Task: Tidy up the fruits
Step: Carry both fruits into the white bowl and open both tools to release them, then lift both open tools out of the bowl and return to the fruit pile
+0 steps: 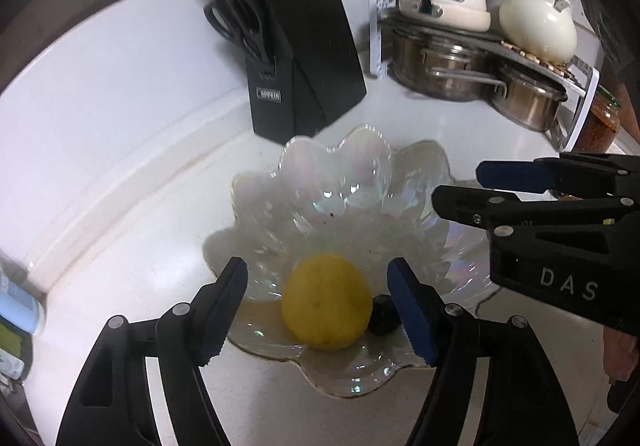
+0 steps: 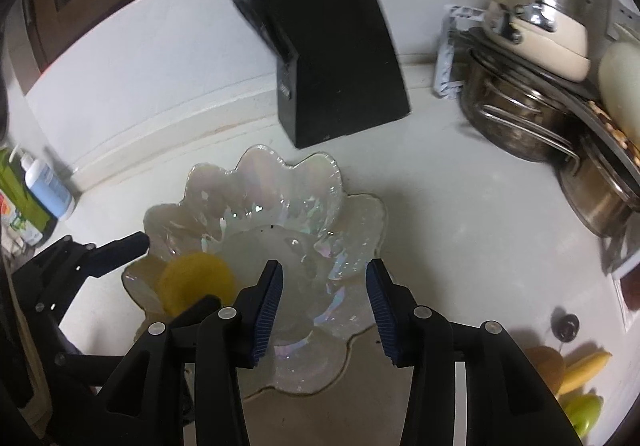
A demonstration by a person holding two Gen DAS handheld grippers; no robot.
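Observation:
A yellow lemon (image 1: pixel 326 302) lies in the scalloped iridescent glass bowl (image 1: pixel 340 182) on the white counter, with a small dark fruit (image 1: pixel 383 316) beside it. My left gripper (image 1: pixel 316 310) is open, its fingers on either side of the lemon and apart from it. My right gripper (image 2: pixel 324 306) is open and empty above the bowl (image 2: pixel 264 182); it also shows in the left wrist view (image 1: pixel 460 186) at the bowl's right rim. The lemon (image 2: pixel 196 282) shows through the bowl's left wall. More fruits lie at the right: an orange (image 2: pixel 546 366), a banana (image 2: pixel 586 368), a green fruit (image 2: pixel 582 412), a dark one (image 2: pixel 565 324).
A black knife block (image 1: pixel 304 54) with scissors stands behind the bowl. A rack (image 1: pixel 480 46) with steel pots (image 1: pixel 440 66), a cream pan and a teapot (image 1: pixel 536 22) fills the back right. A jar (image 1: pixel 600 122) stands beside it. A blue bottle (image 2: pixel 46 182) stands at left.

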